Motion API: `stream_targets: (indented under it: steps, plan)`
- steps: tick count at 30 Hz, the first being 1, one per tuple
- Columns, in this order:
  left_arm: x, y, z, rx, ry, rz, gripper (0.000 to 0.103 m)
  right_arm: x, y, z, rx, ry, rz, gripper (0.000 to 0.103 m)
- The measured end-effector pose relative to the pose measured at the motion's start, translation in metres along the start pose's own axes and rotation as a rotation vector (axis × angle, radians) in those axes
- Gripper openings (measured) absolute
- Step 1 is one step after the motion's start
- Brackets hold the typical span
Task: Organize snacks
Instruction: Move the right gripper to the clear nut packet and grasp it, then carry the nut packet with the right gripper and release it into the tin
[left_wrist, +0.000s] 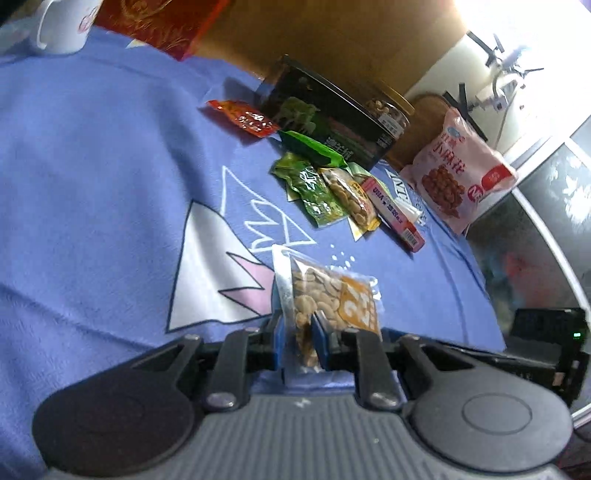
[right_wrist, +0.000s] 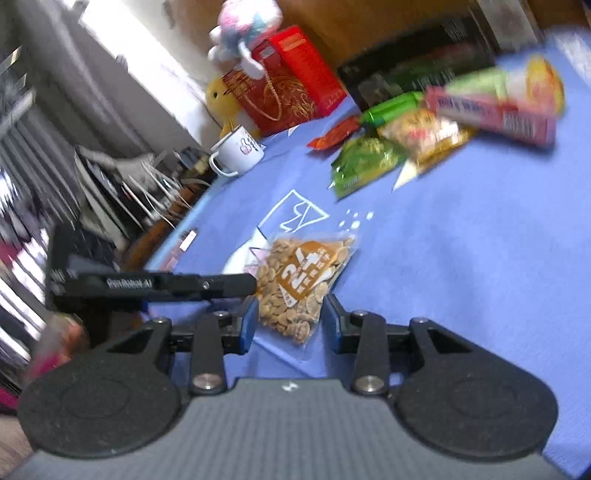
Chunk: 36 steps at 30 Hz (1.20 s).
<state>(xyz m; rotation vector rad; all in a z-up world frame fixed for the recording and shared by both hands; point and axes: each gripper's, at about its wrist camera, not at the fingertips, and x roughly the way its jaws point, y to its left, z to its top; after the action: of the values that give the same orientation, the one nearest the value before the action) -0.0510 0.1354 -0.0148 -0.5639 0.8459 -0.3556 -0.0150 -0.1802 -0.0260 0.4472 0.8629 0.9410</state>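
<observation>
A clear bag of pale beans with an orange label (left_wrist: 325, 295) stands on edge between the blue pads of my left gripper (left_wrist: 298, 332), which is shut on its lower end. In the right wrist view the same bag (right_wrist: 303, 273) faces the camera, and the left gripper (right_wrist: 247, 284) reaches it from the left. My right gripper (right_wrist: 290, 325) is open. The bag's near corner lies between its pads without touching them. Farther back lies a heap of snacks: green packets (left_wrist: 314, 188), a pink box (left_wrist: 391, 210) and a red packet (left_wrist: 243, 118).
A blue cloth (left_wrist: 92, 166) covers the table. Behind the heap stand a dark box (left_wrist: 325, 114), a jar of nuts (left_wrist: 388, 110) and a big pink bag (left_wrist: 454, 177). A white mug (right_wrist: 240, 151), a red gift bag (right_wrist: 280, 92) and plush toys (right_wrist: 243, 22) line the far edge.
</observation>
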Motion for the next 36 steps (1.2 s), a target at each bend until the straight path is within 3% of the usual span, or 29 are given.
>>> stream_targets:
  steps: [2, 8, 10, 11, 16, 20, 29, 36]
  plan:
    - [0.001, 0.0, -0.001, -0.004, -0.012, 0.004, 0.016, 0.004, -0.006, 0.001, 0.063, -0.007, 0.032, 0.041]
    - [0.004, -0.003, -0.001, 0.002, -0.027, 0.016, 0.015, 0.006, 0.0, 0.004, 0.059, 0.001, 0.004, 0.039]
    - [0.005, -0.006, 0.0, 0.001, -0.035, 0.029, 0.015, 0.008, 0.001, 0.005, 0.057, -0.01, -0.01, 0.03]
    - [0.006, -0.007, 0.001, 0.001, -0.039, 0.031, 0.015, 0.008, 0.002, 0.005, 0.033, -0.01, -0.042, 0.017]
    - [0.003, -0.012, 0.008, 0.006, -0.052, -0.024, 0.014, 0.007, 0.006, 0.009, -0.039, -0.035, -0.118, 0.015]
    - [0.003, -0.022, 0.019, 0.031, -0.07, -0.03, 0.014, 0.004, 0.002, 0.018, -0.045, -0.062, -0.111, 0.015]
    - [0.023, -0.049, 0.075, 0.118, -0.094, -0.034, 0.014, -0.003, -0.005, 0.064, -0.081, -0.129, -0.129, 0.015]
    - [0.051, -0.078, 0.149, 0.201, -0.15, -0.036, 0.015, -0.003, -0.017, 0.133, -0.141, -0.207, -0.153, 0.015]
